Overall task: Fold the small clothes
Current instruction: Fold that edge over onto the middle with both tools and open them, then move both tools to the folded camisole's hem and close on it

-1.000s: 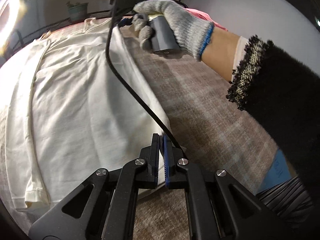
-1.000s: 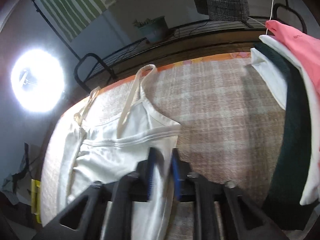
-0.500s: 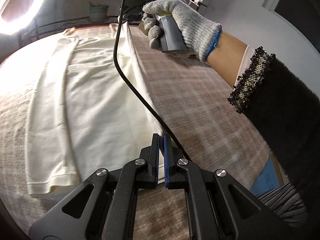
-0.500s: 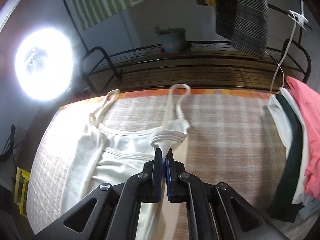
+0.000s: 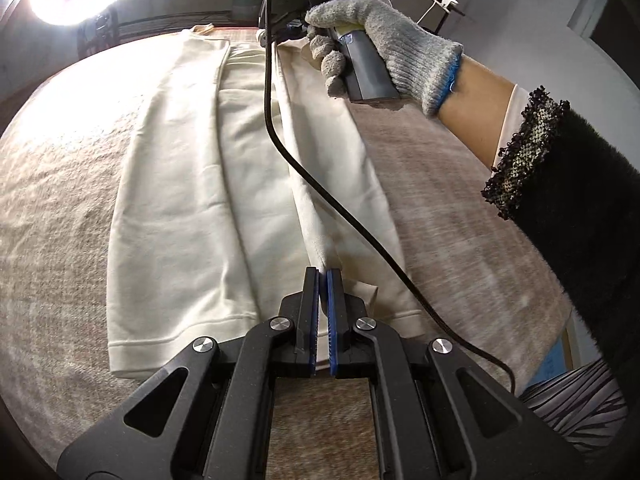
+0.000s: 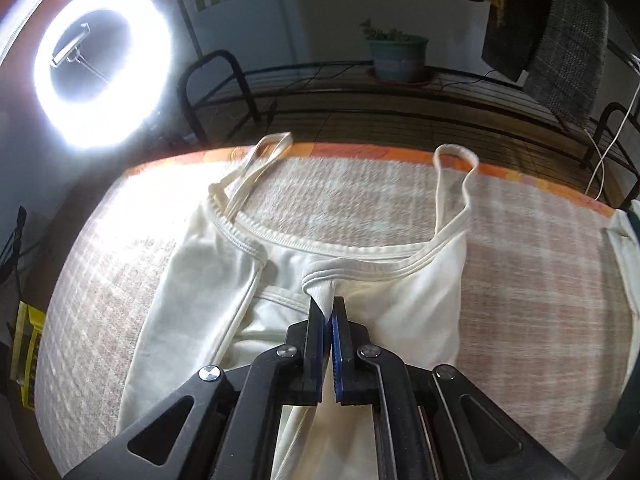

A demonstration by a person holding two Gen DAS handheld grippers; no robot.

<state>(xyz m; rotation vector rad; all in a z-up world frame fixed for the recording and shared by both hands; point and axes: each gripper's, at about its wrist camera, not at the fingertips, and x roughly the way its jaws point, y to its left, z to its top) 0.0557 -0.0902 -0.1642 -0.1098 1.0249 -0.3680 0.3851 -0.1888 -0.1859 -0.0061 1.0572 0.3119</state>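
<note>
A cream strappy top (image 5: 188,184) lies lengthwise on the plaid table cover, its left side folded over the middle. My left gripper (image 5: 323,273) is shut on the right side edge near the hem and lifts it into a ridge. My right gripper (image 6: 328,304) is shut on the ribbed top edge (image 6: 320,276) near the right strap (image 6: 456,184). The left strap (image 6: 256,160) lies flat toward the far table edge. In the left wrist view the gloved hand (image 5: 384,40) holds the right gripper at the far end.
A ring light (image 6: 100,64) glares at the far left. A potted plant (image 6: 396,56) stands on the rack behind the table. Hanging clothes (image 6: 560,40) are at the back right. Stacked garments (image 6: 628,240) lie at the right edge. A black cable (image 5: 320,184) runs across the top.
Both grippers have carried the top's right side leftward toward the middle. The right gripper went from open to shut on the top edge a second ago.
</note>
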